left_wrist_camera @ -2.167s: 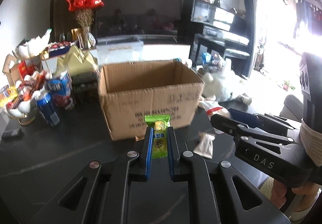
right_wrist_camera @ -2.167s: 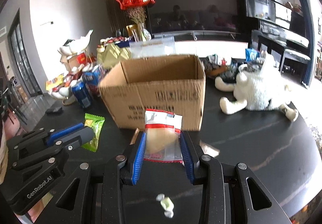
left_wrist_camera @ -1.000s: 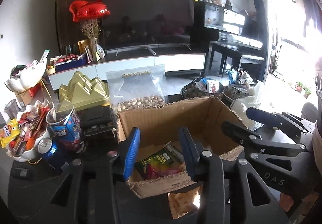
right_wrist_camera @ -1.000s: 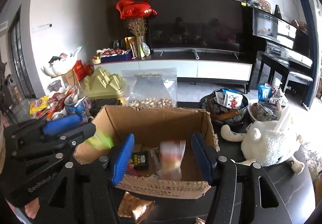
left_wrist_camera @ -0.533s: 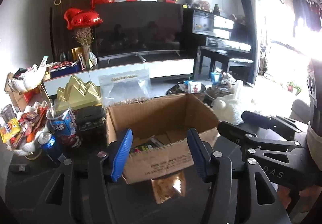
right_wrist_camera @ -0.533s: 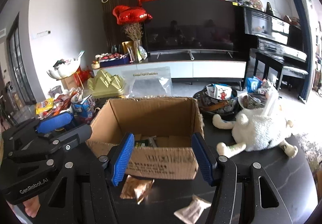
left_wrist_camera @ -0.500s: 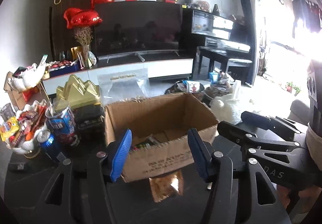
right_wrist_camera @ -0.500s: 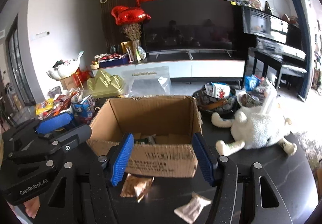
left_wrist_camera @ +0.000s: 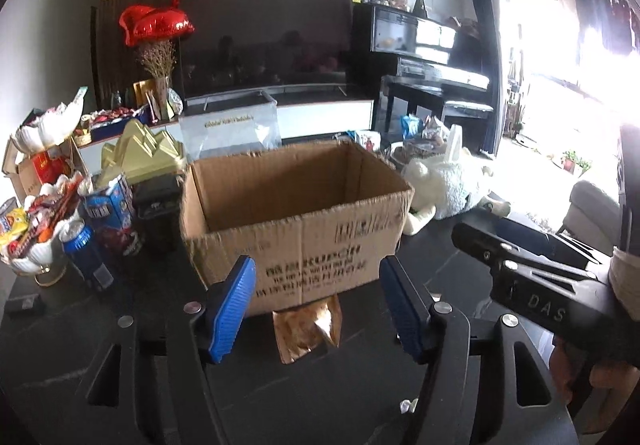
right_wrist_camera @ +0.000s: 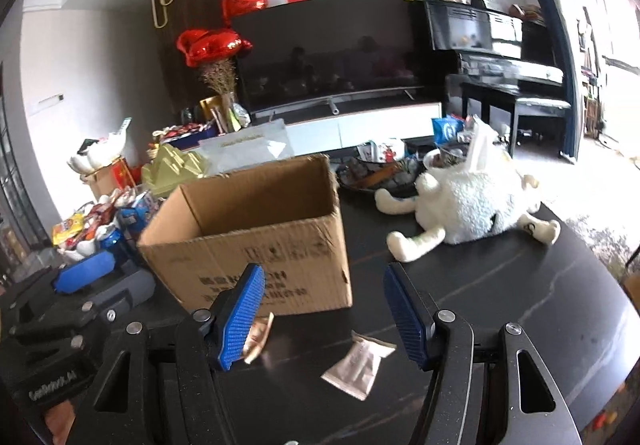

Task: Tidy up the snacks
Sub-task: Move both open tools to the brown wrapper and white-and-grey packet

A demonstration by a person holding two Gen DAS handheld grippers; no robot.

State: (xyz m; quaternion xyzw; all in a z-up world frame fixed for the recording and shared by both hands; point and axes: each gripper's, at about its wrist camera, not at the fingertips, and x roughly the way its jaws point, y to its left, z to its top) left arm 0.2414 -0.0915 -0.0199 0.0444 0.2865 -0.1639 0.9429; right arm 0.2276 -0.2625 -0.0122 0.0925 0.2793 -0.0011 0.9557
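An open cardboard box (left_wrist_camera: 296, 241) stands on the black table, right in front of both grippers. My left gripper (left_wrist_camera: 316, 263) is low before its front wall, jaws opening, nothing between the blue pads. Past them a golden-brown snack packet (left_wrist_camera: 308, 325) lies against the foot of the box. My right gripper (right_wrist_camera: 324, 271) is open and empty near the box's (right_wrist_camera: 256, 245) right front corner. A pale beige packet (right_wrist_camera: 358, 363) lies on the table below it, and the golden-brown packet (right_wrist_camera: 258, 337) shows by its left pad. The box's inside is hidden.
A white plush toy (right_wrist_camera: 472, 205) lies right of the box, with a dark snack basket (right_wrist_camera: 376, 169) behind. Left of the box stand a blue can (left_wrist_camera: 84, 249), snack-filled bowls (left_wrist_camera: 36, 229) and a gold pyramid box (left_wrist_camera: 136, 157). A tiny wrapped candy (left_wrist_camera: 406, 405) lies close by.
Both grippers drew back from above the box and sank to its front wall. The green candy and the red-and-white packet have left the jaws. The left jaws stand wider.
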